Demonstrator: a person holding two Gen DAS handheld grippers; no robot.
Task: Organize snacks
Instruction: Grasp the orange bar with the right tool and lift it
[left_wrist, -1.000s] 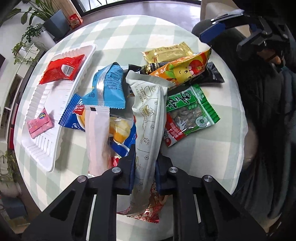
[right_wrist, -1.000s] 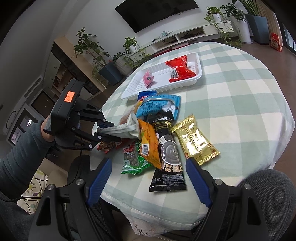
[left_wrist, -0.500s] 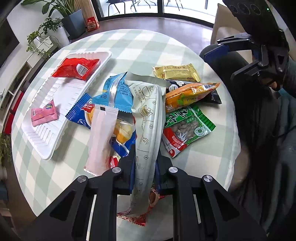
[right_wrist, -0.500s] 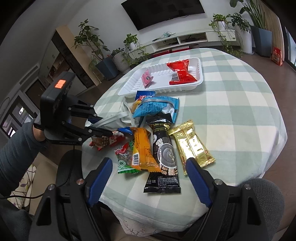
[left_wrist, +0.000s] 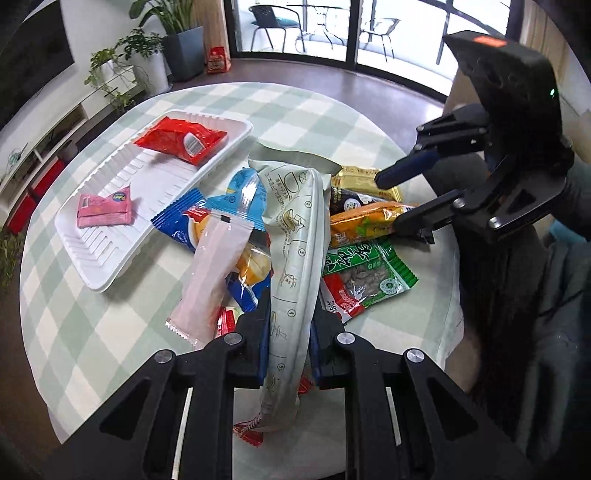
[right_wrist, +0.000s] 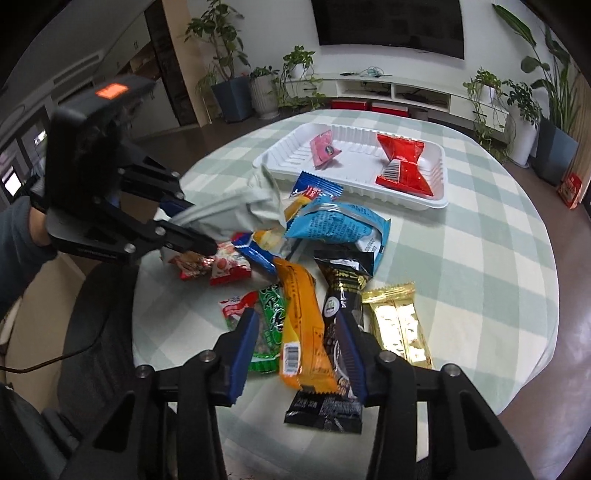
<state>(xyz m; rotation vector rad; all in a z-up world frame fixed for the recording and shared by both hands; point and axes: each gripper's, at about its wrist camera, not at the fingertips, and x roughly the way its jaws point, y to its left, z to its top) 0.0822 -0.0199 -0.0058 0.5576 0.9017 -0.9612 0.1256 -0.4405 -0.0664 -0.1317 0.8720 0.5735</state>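
My left gripper (left_wrist: 287, 322) is shut on a long pale grey-green packet (left_wrist: 295, 236) and holds it lifted over the snack pile; it also shows in the right wrist view (right_wrist: 236, 206). My right gripper (right_wrist: 297, 343) is open, its jaws standing either side of an orange packet (right_wrist: 301, 325) at the pile's near edge; it shows from the left wrist view (left_wrist: 391, 199) too. A white tray (left_wrist: 110, 258) holds a red packet (left_wrist: 181, 138) and a small pink packet (left_wrist: 105, 210).
The pile on the round checked table (right_wrist: 480, 236) holds blue packets (right_wrist: 340, 225), a black packet (right_wrist: 340, 295), a gold packet (right_wrist: 400, 325), a green packet (left_wrist: 369, 273) and a pink sachet (left_wrist: 210, 273). Plants and a TV cabinet stand behind. A chair is near the table edge.
My right gripper has come down and forward to the orange packet, and its jaws have narrowed. My left gripper still holds the grey-green packet and has moved a little.
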